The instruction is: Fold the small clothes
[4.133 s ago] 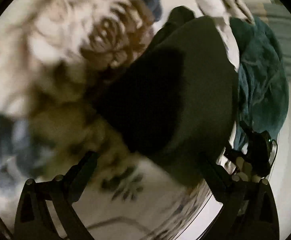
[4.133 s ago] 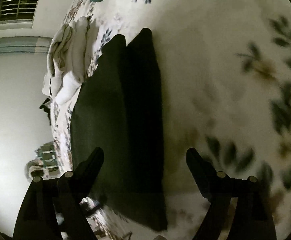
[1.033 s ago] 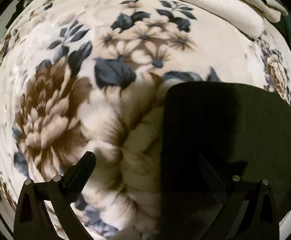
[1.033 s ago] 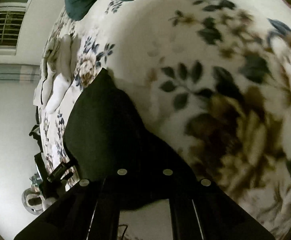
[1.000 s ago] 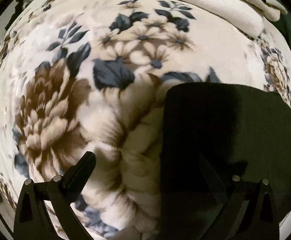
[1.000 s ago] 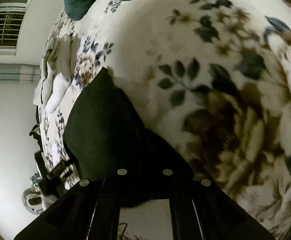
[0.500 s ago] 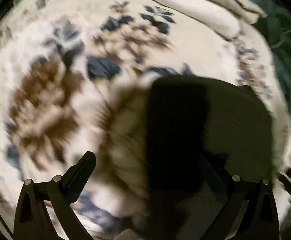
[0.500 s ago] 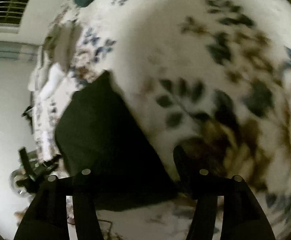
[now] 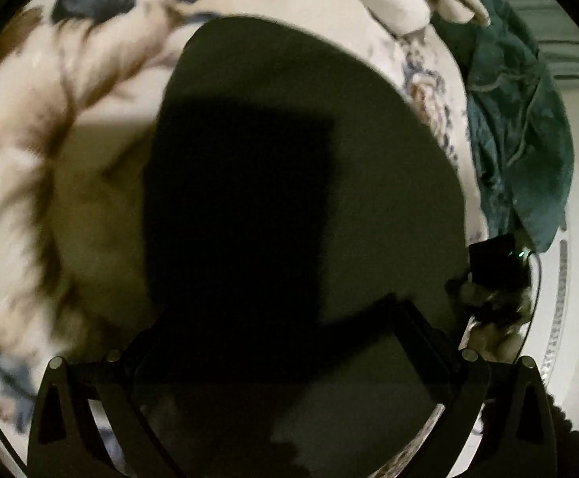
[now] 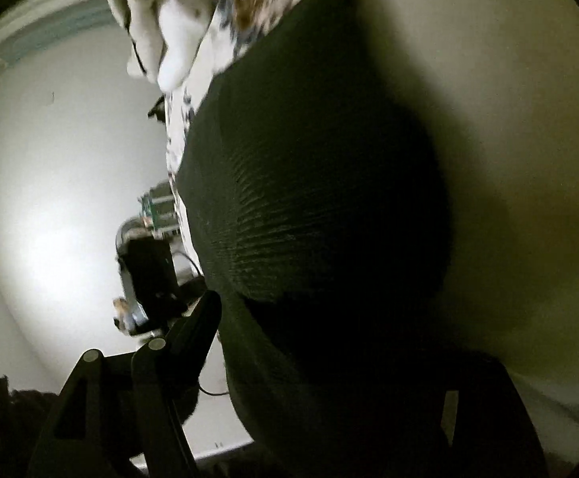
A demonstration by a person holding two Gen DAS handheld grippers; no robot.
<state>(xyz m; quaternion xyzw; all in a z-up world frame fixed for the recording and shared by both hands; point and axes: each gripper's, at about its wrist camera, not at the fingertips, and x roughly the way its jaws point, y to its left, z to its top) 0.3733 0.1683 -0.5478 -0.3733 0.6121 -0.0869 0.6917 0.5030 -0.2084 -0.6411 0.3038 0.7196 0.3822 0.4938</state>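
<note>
Left hand-held gripper [image 9: 281, 334] hangs spread wide, empty, over the dark garment [image 9: 369, 159] lying flat on the floral blanket [image 9: 50, 119]. Right hand-held gripper [image 10: 329, 342] looks parted too, its right finger lost against the cloth. Teal clothing [image 9: 520, 139] and cream folded clothes [image 9: 401, 4] lie beyond.

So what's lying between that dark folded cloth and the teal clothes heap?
In the left wrist view, only a strip of the flowered blanket separates the dark cloth from the teal heap.
</note>
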